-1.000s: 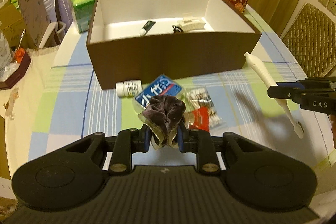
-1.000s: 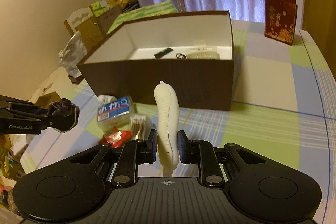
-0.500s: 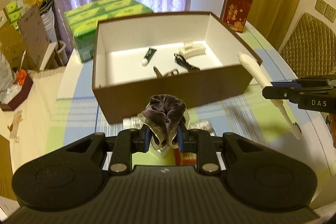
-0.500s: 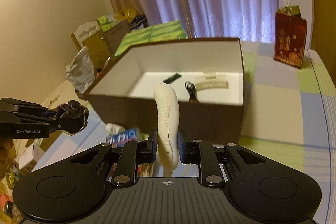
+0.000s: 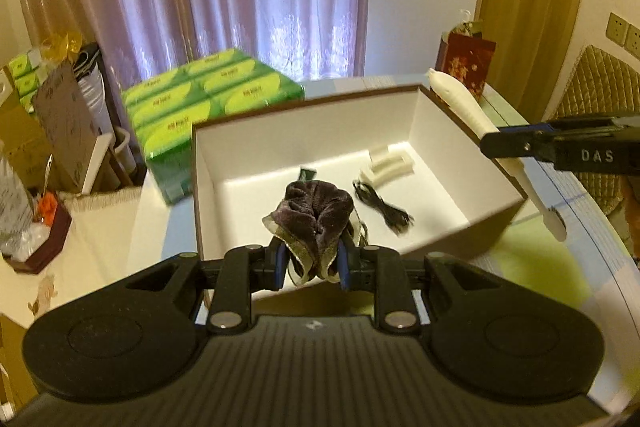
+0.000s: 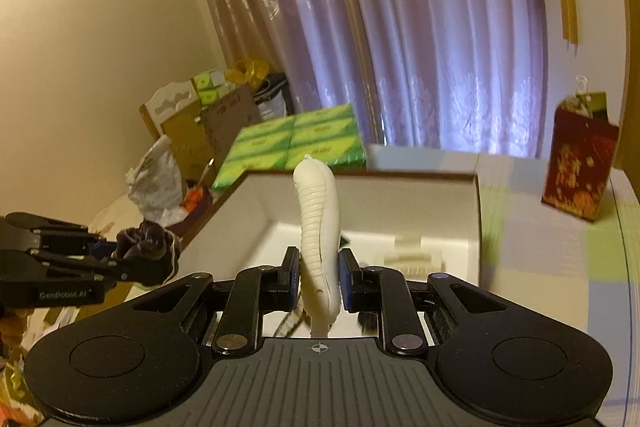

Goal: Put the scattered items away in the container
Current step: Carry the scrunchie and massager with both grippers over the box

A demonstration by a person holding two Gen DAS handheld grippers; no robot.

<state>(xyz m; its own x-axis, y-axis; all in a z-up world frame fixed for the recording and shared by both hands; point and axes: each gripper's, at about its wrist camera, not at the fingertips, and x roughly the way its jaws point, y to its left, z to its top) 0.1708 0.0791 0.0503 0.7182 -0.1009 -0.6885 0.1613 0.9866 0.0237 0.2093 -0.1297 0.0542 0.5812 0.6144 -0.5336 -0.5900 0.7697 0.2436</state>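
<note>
My left gripper (image 5: 311, 265) is shut on a dark purple velvet scrunchie (image 5: 314, 215), which hangs over the near wall of the brown box (image 5: 197, 195) with its white inside. On the box floor lie a white hair clip (image 5: 386, 167), a black cable (image 5: 382, 205) and a small dark tube (image 5: 307, 173). My right gripper (image 6: 319, 281) is shut on a white toothbrush (image 6: 318, 223), handle pointing up, above the box's (image 6: 478, 227) near right corner. The left wrist view shows that toothbrush (image 5: 472, 111) slanting across the box's right wall.
Green tissue packs (image 5: 212, 103) lie behind the box on the left. A red gift bag (image 6: 580, 175) stands at the back right of the checked tablecloth (image 5: 532, 267). Cardboard and bags (image 5: 52, 131) crowd the left side. A quilted chair back (image 5: 592, 95) stands at the right.
Both grippers have risen and moved forward over the box with their items. The packets and bottle in front of the box have dropped out of view.
</note>
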